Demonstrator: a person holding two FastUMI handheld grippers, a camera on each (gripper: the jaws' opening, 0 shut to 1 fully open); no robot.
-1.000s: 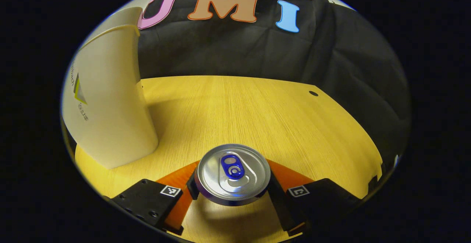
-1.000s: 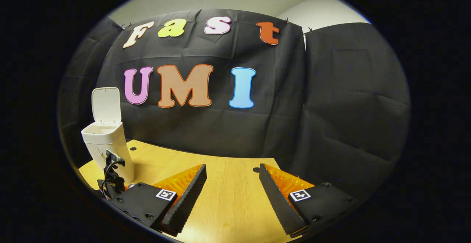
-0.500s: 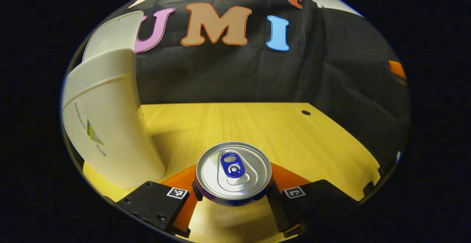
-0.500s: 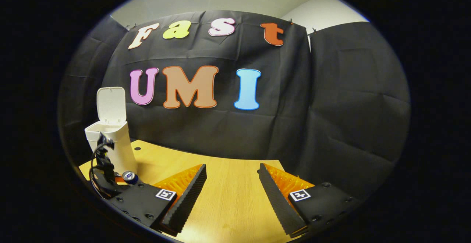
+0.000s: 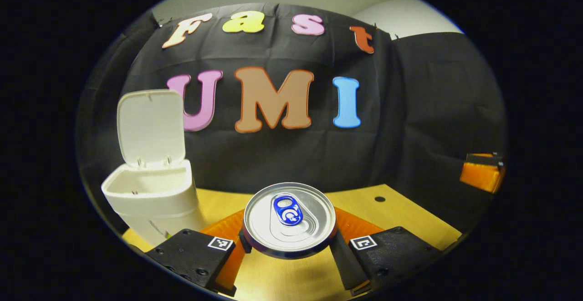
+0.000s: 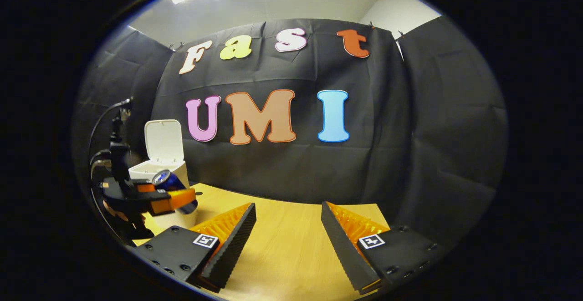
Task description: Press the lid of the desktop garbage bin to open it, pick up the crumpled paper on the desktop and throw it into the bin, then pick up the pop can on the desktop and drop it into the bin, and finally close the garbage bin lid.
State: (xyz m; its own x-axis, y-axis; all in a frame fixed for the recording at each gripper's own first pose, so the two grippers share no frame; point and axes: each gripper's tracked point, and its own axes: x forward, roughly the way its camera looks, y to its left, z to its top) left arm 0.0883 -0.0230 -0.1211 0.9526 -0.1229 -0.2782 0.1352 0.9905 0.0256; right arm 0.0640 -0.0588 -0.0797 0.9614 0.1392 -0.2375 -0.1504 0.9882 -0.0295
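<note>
In the left gripper view the pop can (image 5: 289, 219), silver top with a blue tab, sits between the fingers of my left gripper (image 5: 289, 239), which is shut on it and holds it above the table. The white garbage bin (image 5: 152, 201) stands to the left with its lid (image 5: 150, 125) raised upright. In the right gripper view the left gripper (image 6: 166, 198) carries the can (image 6: 169, 182) tilted in front of the bin (image 6: 161, 170). My right gripper (image 6: 288, 232) is open over the table with nothing between its fingers.
The yellow wooden table (image 6: 291, 246) has a small dark hole (image 5: 379, 199) near its far edge. Part of the right gripper (image 5: 482, 176) shows at the right edge of the left gripper view. Black cloth walls the booth behind.
My left gripper has lifted the can off the table and risen to about the bin's rim height. The right gripper has shifted slightly and stays open.
</note>
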